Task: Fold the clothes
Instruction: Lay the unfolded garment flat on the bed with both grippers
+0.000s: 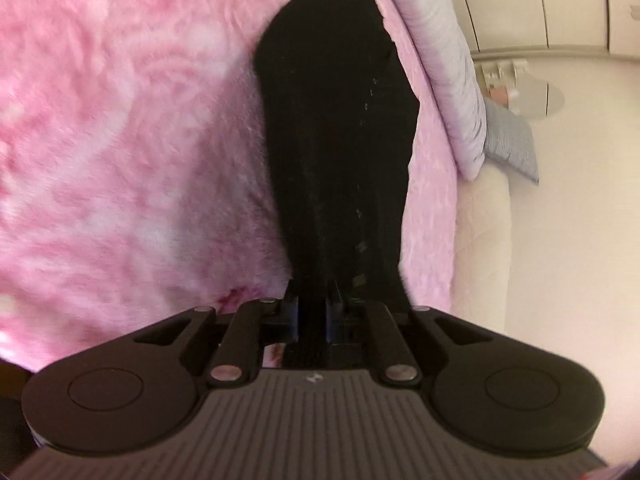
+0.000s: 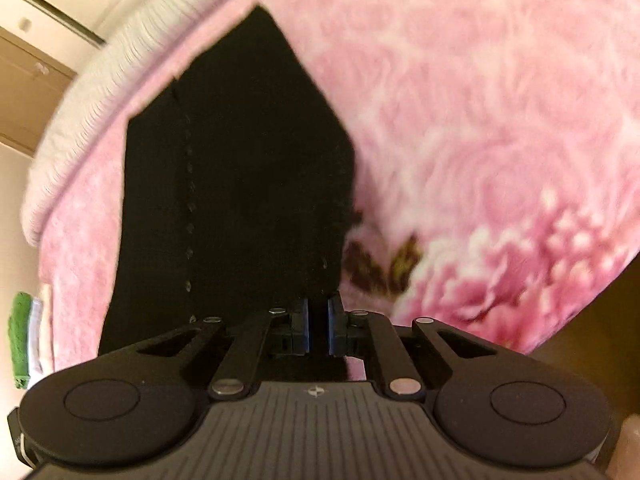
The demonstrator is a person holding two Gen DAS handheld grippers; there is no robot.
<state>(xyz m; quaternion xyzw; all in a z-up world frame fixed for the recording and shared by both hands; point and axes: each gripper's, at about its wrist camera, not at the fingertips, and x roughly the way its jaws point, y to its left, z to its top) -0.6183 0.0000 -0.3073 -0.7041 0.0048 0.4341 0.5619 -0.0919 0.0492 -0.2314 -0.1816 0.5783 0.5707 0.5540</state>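
A black garment (image 1: pixel 336 128) stretches away from my left gripper (image 1: pixel 313 312) over a fluffy pink blanket (image 1: pixel 120 128). That gripper's blue-padded jaws are shut on the garment's near edge. In the right wrist view the same black garment (image 2: pixel 240 184) spreads wide, with a stitched seam running down its left part. My right gripper (image 2: pixel 318 316) is shut on its near right corner, the cloth pinched between the blue pads (image 2: pixel 305 322). Both frames are blurred by motion.
The pink blanket (image 2: pixel 480 120) with a darker flower print covers a bed. A pale lilac quilt (image 1: pixel 444 72) and a striped pillow (image 1: pixel 514 144) lie along the bed's edge. White wardrobe doors (image 1: pixel 532 0) stand behind. Green and white cloth (image 2: pixel 24 336) sits at the far left.
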